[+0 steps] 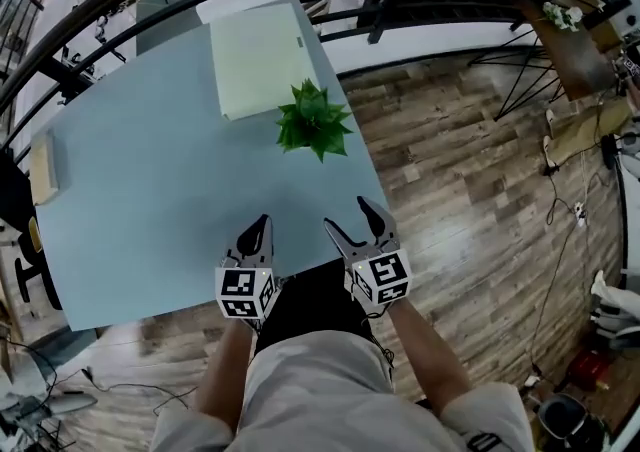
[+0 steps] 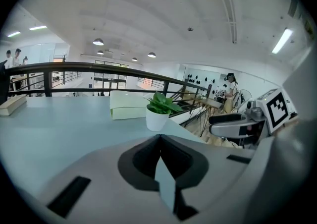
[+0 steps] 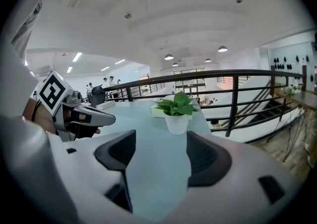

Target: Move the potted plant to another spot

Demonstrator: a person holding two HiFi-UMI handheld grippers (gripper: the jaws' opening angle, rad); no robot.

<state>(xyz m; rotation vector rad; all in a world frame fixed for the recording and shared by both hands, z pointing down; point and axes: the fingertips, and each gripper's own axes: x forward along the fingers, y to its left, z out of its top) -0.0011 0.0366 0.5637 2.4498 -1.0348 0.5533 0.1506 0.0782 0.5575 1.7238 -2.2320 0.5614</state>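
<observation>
Two empty claws hover over the bench's (image 1: 150, 190) near edge: left claw (image 1: 258, 227) pinched shut, right claw (image 1: 348, 217) spread apart. The potted plant (image 1: 314, 120) stands by the far right edge, where a clumsy nudge could topple it off.

Head view looks steeply down on the counter (image 1: 150, 190) from above its near edge; both gripper views look low across it, sharing the potted plant (image 2: 157, 113)
</observation>
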